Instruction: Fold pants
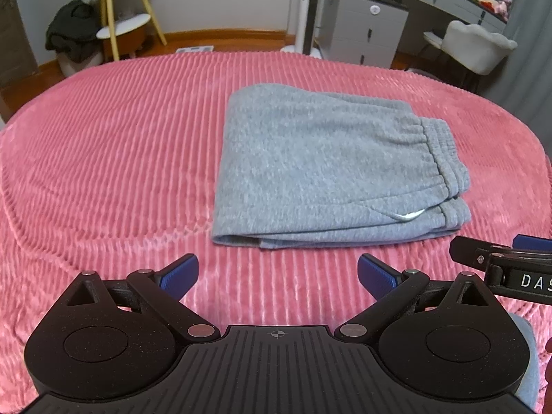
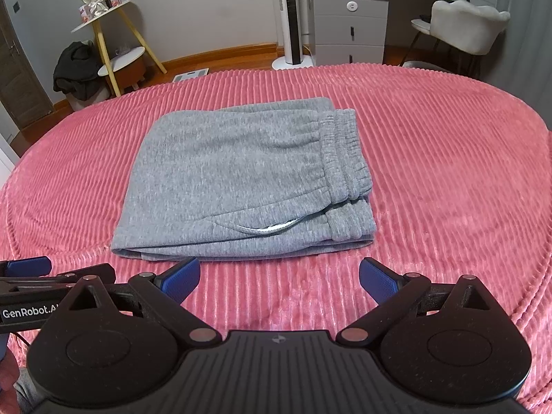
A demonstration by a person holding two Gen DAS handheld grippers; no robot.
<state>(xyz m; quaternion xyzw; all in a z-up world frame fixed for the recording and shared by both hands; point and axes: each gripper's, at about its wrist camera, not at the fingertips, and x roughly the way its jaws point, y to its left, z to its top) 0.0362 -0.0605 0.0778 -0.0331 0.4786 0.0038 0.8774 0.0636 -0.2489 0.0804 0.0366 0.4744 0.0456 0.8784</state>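
The grey pants (image 2: 241,179) lie folded into a compact stack on the ribbed pink bedspread (image 2: 448,172), waistband to the right side. Both tools hover side by side just short of the stack's near edge, touching nothing. The left gripper (image 1: 277,276) has its blue pads spread wide; the right gripper (image 2: 279,277) is likewise spread, empty.

Fuzzy grey fleece pants (image 2: 234,172) lie on ribbed, plush pink bedspread (image 2: 448,172).
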